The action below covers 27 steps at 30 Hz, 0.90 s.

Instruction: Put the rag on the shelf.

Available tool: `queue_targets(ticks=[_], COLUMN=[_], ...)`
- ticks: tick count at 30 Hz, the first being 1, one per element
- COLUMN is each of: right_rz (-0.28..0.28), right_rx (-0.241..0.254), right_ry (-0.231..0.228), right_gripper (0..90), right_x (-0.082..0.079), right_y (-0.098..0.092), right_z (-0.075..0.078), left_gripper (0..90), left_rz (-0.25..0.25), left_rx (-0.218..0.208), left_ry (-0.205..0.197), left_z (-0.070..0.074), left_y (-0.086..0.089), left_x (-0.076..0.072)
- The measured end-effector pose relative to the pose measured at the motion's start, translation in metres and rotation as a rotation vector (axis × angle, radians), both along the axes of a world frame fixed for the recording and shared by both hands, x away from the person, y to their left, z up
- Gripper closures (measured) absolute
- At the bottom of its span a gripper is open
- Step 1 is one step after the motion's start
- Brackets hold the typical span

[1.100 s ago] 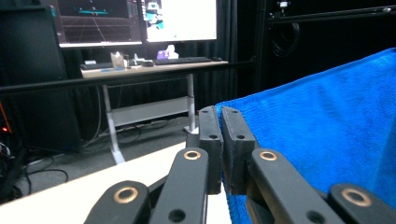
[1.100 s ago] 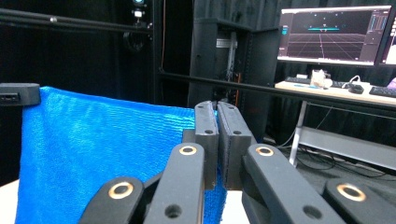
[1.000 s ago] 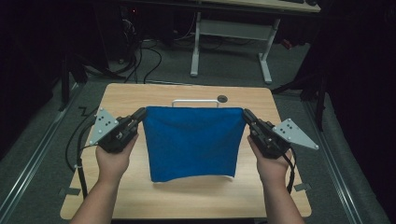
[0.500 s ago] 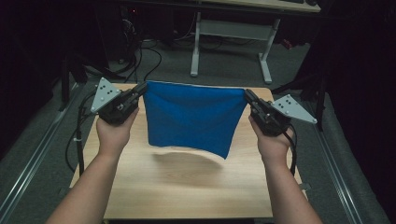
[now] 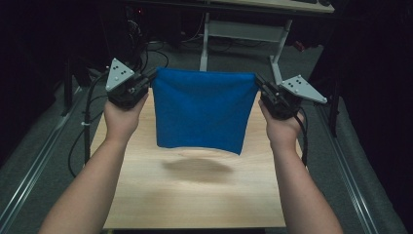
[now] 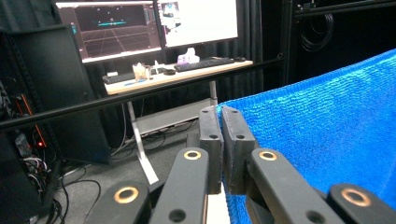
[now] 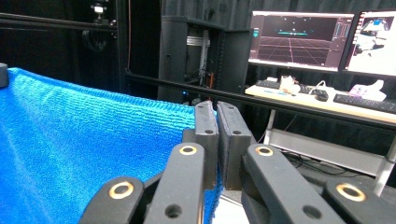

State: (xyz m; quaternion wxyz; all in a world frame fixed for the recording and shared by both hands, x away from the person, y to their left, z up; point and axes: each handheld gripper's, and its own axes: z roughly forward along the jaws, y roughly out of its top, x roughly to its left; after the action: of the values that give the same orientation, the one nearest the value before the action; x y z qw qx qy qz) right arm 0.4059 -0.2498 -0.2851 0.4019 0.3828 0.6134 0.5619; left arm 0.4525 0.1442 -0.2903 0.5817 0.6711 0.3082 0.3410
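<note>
A blue cloth (image 5: pixel 202 109) hangs spread in the air above the wooden table (image 5: pixel 195 195), stretched between my two grippers. My left gripper (image 5: pixel 152 78) is shut on its upper left corner, and my right gripper (image 5: pixel 258 80) is shut on its upper right corner. The cloth's lower edge hangs free and casts a shadow on the table. In the left gripper view the jaws (image 6: pixel 220 116) pinch the blue cloth (image 6: pixel 327 140) at its edge. The right gripper view has the jaws (image 7: pixel 215 112) closed on the cloth (image 7: pixel 84 144), which runs off to the left.
Beyond the table stands a desk frame with white legs (image 5: pixel 243 34) on a grey floor. Monitors (image 6: pixel 154 23) and a keyboard sit on a far desk. A black rail (image 7: pixel 261 100) crosses behind. Cables (image 5: pixel 83 126) trail at the table's left side.
Both hands have risen and moved forward, lifting the cloth off the table. It lay flat a second ago and now hangs free in the air.
</note>
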Motion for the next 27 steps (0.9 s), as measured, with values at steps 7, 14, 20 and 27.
queue_targets(ticks=[7, 14, 20, 27], right_rz=[-0.017, -0.037, -0.054, -0.084], right_rx=[0.009, -0.003, -0.047, -0.084], right_ry=[0.006, 0.056, 0.078, 0.169], right_gripper=[88.3, 88.3, 88.2, 88.4], right_x=[0.023, 0.058, 0.085, 0.115], right_y=[0.0, -0.002, 0.0, 0.001], right_z=[0.004, -0.002, -0.003, -0.027], left_gripper=[87.9, 87.8, 87.8, 87.8], left_rz=[0.02, 0.066, 0.101, 0.126], left_rx=[0.037, 0.079, 0.134, 0.14], left_ry=[0.011, 0.027, 0.052, 0.169], left_z=[-0.001, -0.001, -0.001, -0.032], left_y=[-0.004, -0.013, -0.019, -0.02], left_x=[0.019, 0.047, 0.071, 0.094])
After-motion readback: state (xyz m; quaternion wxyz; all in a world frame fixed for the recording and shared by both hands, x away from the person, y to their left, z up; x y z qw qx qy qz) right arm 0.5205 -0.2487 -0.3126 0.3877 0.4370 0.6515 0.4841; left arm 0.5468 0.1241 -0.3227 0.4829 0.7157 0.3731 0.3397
